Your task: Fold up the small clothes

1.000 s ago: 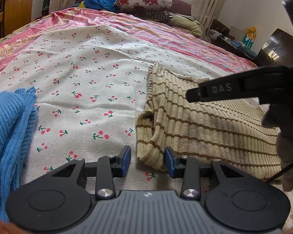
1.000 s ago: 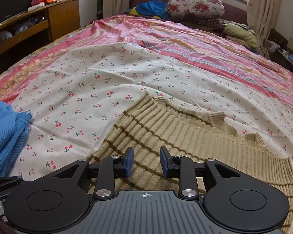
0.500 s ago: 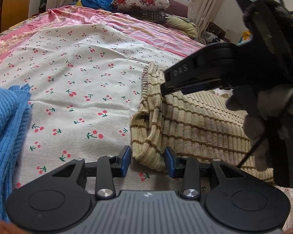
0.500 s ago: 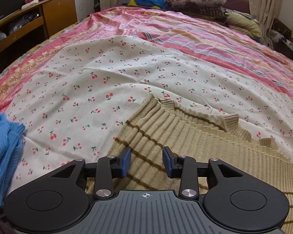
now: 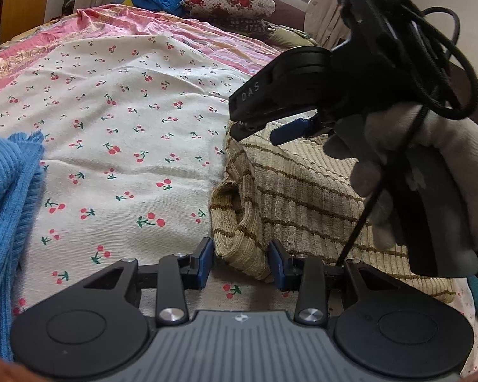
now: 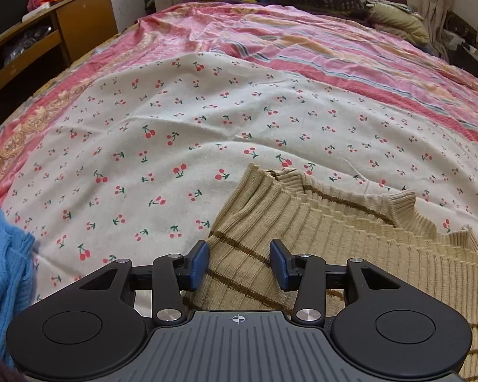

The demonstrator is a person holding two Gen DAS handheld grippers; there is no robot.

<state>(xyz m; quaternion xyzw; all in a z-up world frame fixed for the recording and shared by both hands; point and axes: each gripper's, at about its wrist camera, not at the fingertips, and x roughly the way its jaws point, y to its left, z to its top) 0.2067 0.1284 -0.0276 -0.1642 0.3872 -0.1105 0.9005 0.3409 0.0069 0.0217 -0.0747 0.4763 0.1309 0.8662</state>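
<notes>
From the left wrist camera I lose the right half of the beige striped sweater (image 5: 302,197) behind my gloved right hand (image 5: 423,172) and the black handle and tangled cable it carries, so I cannot see how far the garment runs that way; from the right wrist camera its near part is cut off under the tool body and its right side runs out of frame. The blue knit garment (image 5: 6,197) is only a slice at the left border in both views, its shape unreadable. The sweater lies on the cherry-print sheet (image 6: 181,133) spread over the pink striped bedcover (image 6: 302,41). It is ribbed knit, sandy beige with thin brown stripes, its left side folded over into a thick rolled edge, with a ribbed collar or cuff lying rumpled along the far edge. The left tongs (image 5: 240,262) stand apart, with the lower corner of that rolled edge bulging between the blue pads; whether the pads actually press the cloth I cannot tell, though gaps seem to show beside them. The right tongs (image 6: 239,264) stand apart and have just been opening wider, hovering over the sweater's striped left portion with knit showing between the pads but not pinched. In the left view the right tongs (image 5: 255,124) appear side-on above the sweater's far corner.
</notes>
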